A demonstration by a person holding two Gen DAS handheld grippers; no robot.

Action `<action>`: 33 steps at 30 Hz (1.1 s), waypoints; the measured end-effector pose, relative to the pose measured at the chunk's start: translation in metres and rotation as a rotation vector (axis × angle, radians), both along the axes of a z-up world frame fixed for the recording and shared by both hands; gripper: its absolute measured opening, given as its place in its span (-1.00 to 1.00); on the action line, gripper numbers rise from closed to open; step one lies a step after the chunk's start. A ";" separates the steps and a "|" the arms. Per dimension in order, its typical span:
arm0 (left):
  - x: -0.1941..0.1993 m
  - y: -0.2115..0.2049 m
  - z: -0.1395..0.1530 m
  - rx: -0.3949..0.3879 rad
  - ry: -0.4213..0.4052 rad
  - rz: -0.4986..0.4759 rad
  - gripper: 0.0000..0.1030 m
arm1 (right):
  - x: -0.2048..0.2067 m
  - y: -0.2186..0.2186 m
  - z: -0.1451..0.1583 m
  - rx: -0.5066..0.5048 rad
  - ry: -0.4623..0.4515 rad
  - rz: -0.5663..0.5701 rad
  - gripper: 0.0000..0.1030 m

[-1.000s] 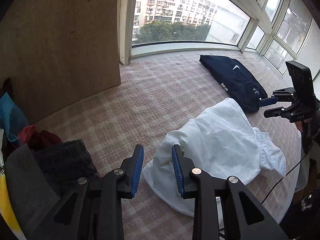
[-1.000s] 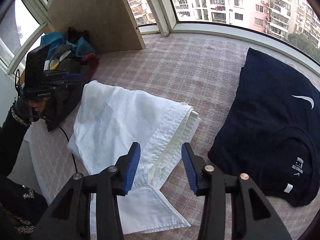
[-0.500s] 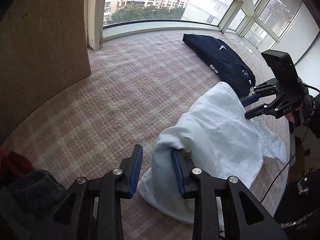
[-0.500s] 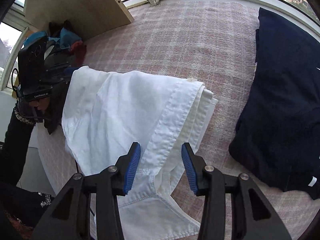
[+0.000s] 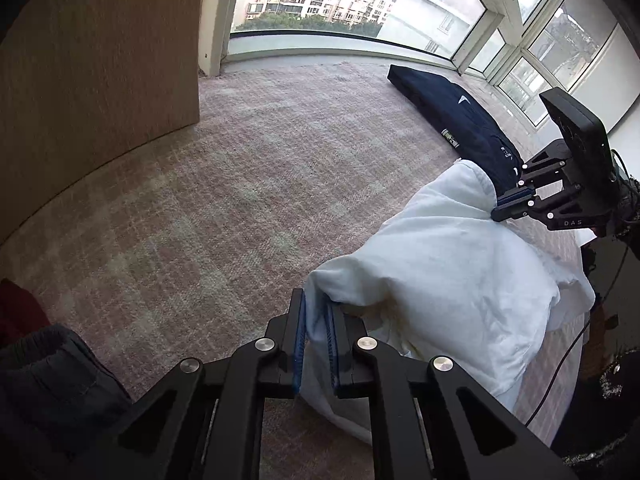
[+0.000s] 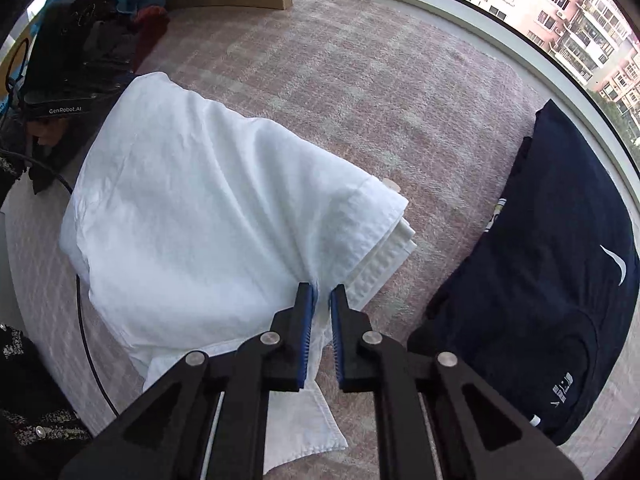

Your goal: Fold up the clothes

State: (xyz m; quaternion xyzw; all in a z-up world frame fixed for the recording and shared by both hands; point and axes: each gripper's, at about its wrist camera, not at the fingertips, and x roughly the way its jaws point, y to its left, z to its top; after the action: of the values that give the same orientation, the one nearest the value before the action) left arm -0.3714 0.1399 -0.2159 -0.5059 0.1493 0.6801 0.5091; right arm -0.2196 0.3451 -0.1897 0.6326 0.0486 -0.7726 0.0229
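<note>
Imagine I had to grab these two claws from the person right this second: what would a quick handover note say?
Left claw: its jaws have just been closing and are now shut on one end of the crumpled white cotton garment.
Right claw: also just been closing, shut on white fabric near the garment's thick hemmed edge.
Things: the white garment is bunched between both claws on the pink checked blanket. The folded navy shirt with a white swoosh lies apart beside it. A pile of dark and coloured clothes waits by the wooden board.
Done: navy shirt folded.
Left: fold the white garment, then the pile.
</note>
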 end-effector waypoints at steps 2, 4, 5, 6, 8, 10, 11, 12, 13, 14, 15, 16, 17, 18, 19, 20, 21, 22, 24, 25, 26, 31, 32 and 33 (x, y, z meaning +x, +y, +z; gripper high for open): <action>-0.001 -0.003 0.000 0.015 -0.008 0.003 -0.83 | 0.000 -0.013 0.020 0.104 0.053 0.009 -0.55; 0.001 -0.004 0.003 0.020 0.000 -0.007 -0.83 | 0.002 -0.039 0.044 0.120 0.129 0.060 -0.55; 0.001 -0.005 0.004 0.021 0.004 -0.011 -0.83 | 0.003 -0.055 0.054 0.071 0.154 0.103 -0.52; 0.001 -0.006 0.004 0.023 -0.001 -0.012 -0.83 | 0.003 -0.076 0.058 0.036 0.162 0.149 -0.44; -0.002 -0.007 0.004 0.024 -0.014 -0.010 -0.83 | 0.003 -0.120 0.060 0.016 0.197 0.239 -0.40; -0.003 -0.008 0.005 0.030 -0.026 -0.011 -0.83 | -0.001 -0.151 0.053 -0.072 0.212 0.268 -0.39; -0.003 -0.008 0.005 0.031 -0.027 -0.014 -0.83 | -0.006 -0.165 0.046 -0.112 0.196 0.273 -0.39; -0.003 -0.008 0.005 0.031 -0.029 -0.017 -0.83 | -0.009 -0.178 0.035 -0.122 0.183 0.280 -0.39; -0.003 -0.008 0.005 0.032 -0.030 -0.020 -0.83 | -0.011 -0.189 0.025 -0.085 0.179 0.294 -0.39; -0.003 -0.008 0.005 0.032 -0.032 -0.022 -0.83 | -0.012 -0.199 0.015 -0.035 0.177 0.309 -0.39; -0.003 -0.008 0.005 0.032 -0.033 -0.025 -0.83 | -0.011 -0.207 0.007 0.007 0.177 0.331 -0.39; -0.003 -0.008 0.005 0.032 -0.034 -0.027 -0.83 | -0.010 -0.213 0.000 0.048 0.178 0.355 -0.39; -0.003 -0.009 0.005 0.030 -0.033 -0.032 -0.83 | -0.009 -0.216 -0.006 0.060 0.176 0.373 -0.39; -0.003 -0.008 0.005 0.030 -0.033 -0.038 -0.83 | -0.009 -0.217 -0.012 0.062 0.173 0.388 -0.39; -0.003 -0.008 0.005 0.029 -0.033 -0.043 -0.83 | -0.010 -0.215 -0.019 0.053 0.153 0.387 -0.40; -0.003 -0.009 0.005 0.028 -0.034 -0.046 -0.83 | -0.012 -0.211 -0.022 0.029 0.136 0.380 -0.62; -0.003 -0.009 0.005 0.028 -0.035 -0.048 -0.83 | -0.013 -0.207 -0.024 0.001 0.120 0.372 -0.80; -0.003 -0.008 0.004 0.028 -0.033 -0.051 -0.83 | -0.013 -0.202 -0.022 -0.025 0.115 0.377 -0.85; -0.006 -0.009 0.001 0.029 -0.041 -0.050 -0.83 | -0.012 -0.191 -0.015 -0.071 0.105 0.392 -0.91; -0.007 -0.009 -0.002 0.030 -0.049 -0.047 -0.83 | -0.012 -0.185 -0.017 -0.074 0.097 0.385 -0.91; -0.009 -0.010 -0.004 0.030 -0.057 -0.044 -0.83 | -0.012 -0.178 -0.019 -0.072 0.090 0.375 -0.91; -0.023 -0.017 -0.016 0.082 -0.129 -0.032 -0.79 | -0.011 -0.174 -0.027 -0.165 0.074 0.375 -0.90; -0.025 -0.018 -0.016 0.089 -0.145 -0.026 -0.79 | -0.011 -0.174 -0.022 -0.223 0.075 0.378 -0.90; -0.024 -0.017 -0.015 0.083 -0.140 -0.025 -0.77 | -0.012 -0.171 -0.015 -0.290 0.082 0.356 -0.85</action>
State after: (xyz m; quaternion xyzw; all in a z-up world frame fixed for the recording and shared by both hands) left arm -0.3959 0.1226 -0.2312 -0.5288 0.0912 0.6422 0.5473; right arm -0.2317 0.1737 -0.2051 0.5724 0.0486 -0.7803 0.2474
